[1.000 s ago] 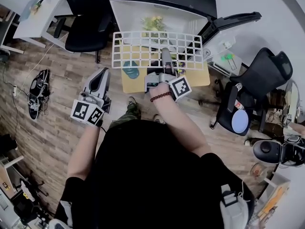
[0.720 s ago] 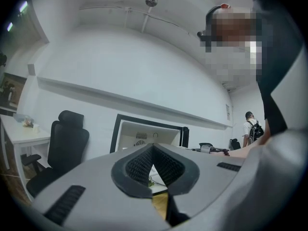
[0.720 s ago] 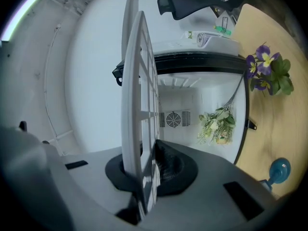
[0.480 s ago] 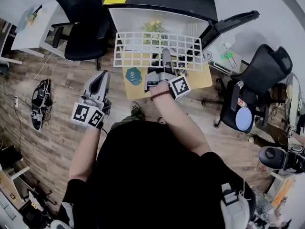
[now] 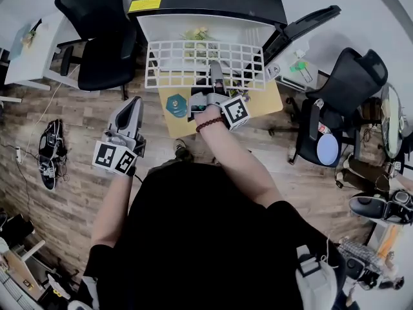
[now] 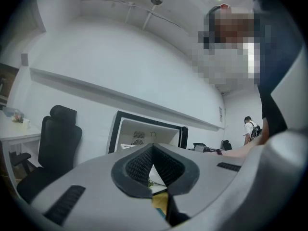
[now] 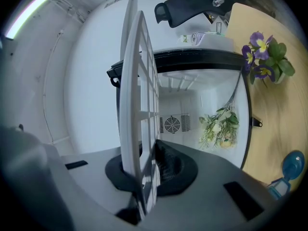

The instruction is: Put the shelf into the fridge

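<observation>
The right gripper (image 5: pixel 215 77) has its jaws clamped on the near edge of the white grid shelf (image 5: pixel 205 64). The shelf is held flat just before the open fridge (image 5: pixel 206 26), long axis across its mouth. The left gripper (image 5: pixel 133 106), jaws pressed together on nothing, hangs left of the fridge.
</observation>
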Demonstrator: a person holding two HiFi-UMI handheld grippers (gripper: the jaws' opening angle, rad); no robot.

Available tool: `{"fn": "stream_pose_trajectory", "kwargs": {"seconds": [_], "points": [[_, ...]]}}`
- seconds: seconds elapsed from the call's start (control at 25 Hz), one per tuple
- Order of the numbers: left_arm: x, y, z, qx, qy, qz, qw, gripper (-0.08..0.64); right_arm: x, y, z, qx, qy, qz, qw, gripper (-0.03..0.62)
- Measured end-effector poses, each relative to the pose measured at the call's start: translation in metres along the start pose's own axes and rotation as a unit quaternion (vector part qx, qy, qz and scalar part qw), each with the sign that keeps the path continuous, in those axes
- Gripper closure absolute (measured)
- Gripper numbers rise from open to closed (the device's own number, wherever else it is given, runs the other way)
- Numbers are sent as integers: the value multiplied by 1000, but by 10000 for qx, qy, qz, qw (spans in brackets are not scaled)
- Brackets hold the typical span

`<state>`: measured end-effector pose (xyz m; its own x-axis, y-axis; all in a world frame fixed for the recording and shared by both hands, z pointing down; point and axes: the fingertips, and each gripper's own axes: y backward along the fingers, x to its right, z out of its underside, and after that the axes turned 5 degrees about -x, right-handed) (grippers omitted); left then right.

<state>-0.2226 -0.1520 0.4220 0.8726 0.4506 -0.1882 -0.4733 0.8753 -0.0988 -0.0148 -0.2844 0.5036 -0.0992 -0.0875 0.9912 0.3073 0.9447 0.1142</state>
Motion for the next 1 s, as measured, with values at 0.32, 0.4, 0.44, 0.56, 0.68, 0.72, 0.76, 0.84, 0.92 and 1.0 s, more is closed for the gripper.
{"fn": "stream_pose_trajectory", "kwargs": {"seconds": [0.32,0.4,0.44,0.56,0.68,0.72,0.76,0.84,0.92,1.0], "points": [[-19,-3,1,-8,59,161,9999,541,-3,-12,8,81,193,0,9998,548],[-25,-2,0,-4,72,190,9998,541,-1,-15,8,153,199,4,9997,548],[-28,-3,0,-4,74,207,9998,541,0,-17,7,179,225,18,9996,548],[-35,-6,-1,-10,65,244,9997,541,0,-26,4,209,285,-16,9994,548],[-41,-7,0,-13,75,247,9997,541,6,-27,3,279,247,-44,9993,548],[-42,-9,0,-15,72,258,9996,541,8,-27,2,301,247,-27,9992,548],[-43,-10,-1,-17,67,274,9996,541,9,-26,2,323,245,-7,9992,549],[-45,-14,-2,-21,69,310,9995,541,11,-26,2,368,215,9,9991,549],[-46,-17,-2,-37,94,344,9994,541,11,-25,2,414,59,54,9991,548],[-47,-20,0,-48,117,375,9992,541,9,-25,4,436,-101,60,9990,545]]}}
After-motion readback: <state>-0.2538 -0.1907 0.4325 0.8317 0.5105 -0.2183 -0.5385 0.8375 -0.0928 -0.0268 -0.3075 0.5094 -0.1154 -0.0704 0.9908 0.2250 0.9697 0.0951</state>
